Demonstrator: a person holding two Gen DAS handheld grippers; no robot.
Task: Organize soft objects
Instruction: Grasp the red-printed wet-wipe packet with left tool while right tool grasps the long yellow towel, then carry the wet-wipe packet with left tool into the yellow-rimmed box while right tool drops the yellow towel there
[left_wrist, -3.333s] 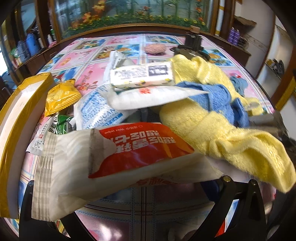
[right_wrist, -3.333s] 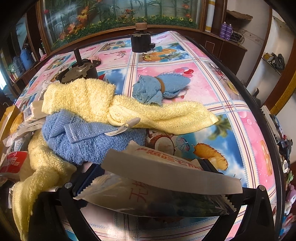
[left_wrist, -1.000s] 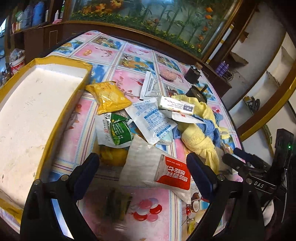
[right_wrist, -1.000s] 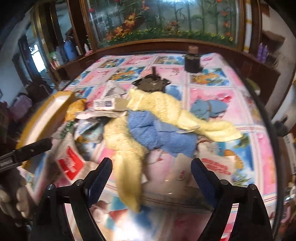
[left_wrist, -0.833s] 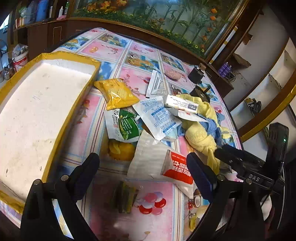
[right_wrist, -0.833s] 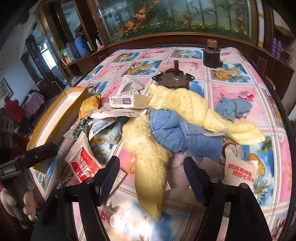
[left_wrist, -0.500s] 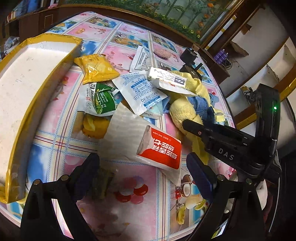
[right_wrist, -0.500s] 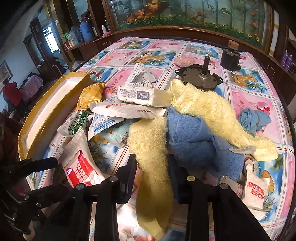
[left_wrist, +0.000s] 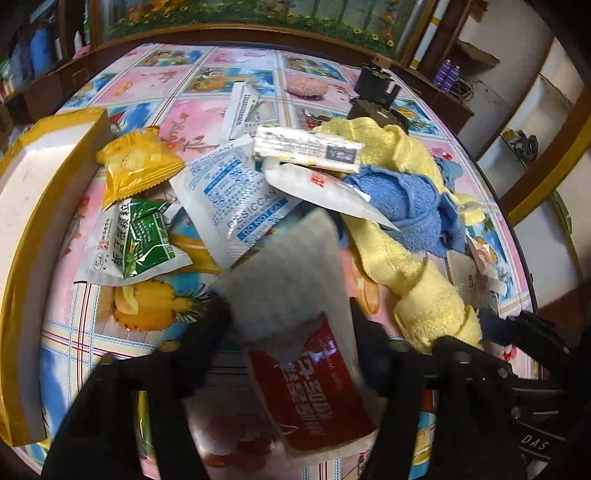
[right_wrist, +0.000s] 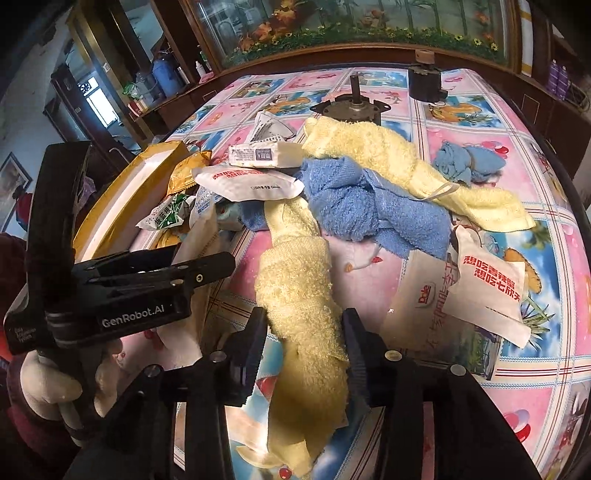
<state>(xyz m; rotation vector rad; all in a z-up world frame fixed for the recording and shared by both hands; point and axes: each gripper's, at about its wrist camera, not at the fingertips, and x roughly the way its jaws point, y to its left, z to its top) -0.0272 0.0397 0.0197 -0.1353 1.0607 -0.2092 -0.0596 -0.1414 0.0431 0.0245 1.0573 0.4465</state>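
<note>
Right wrist: right tongs (right_wrist: 303, 334) straddle yellow towel (right_wrist: 306, 317) (contact unclear).

Dark wooden cabinet (right_wrist: 280, 70), floral glass panel (right_wrist: 332, 26), bright window (right_wrist: 99, 101).

- "GenRobot.AI" stands on the left claw (right_wrist: 207, 271) body.
- "DAS" stands on the right claw (left_wrist: 461, 332) body.
- "DESICCANT" and "DO NOT EAT" on the white-and-blue sachet (left_wrist: 236, 199).
- "Dole" on the clear pouch (right_wrist: 428, 306).

Fluffy terry yellow towel (right_wrist: 295, 295); looped blue towel (right_wrist: 351, 206); glossy plastic wet-wipe pack (left_wrist: 314, 384); smooth, shiny tablecloth (right_wrist: 517, 122).
</note>
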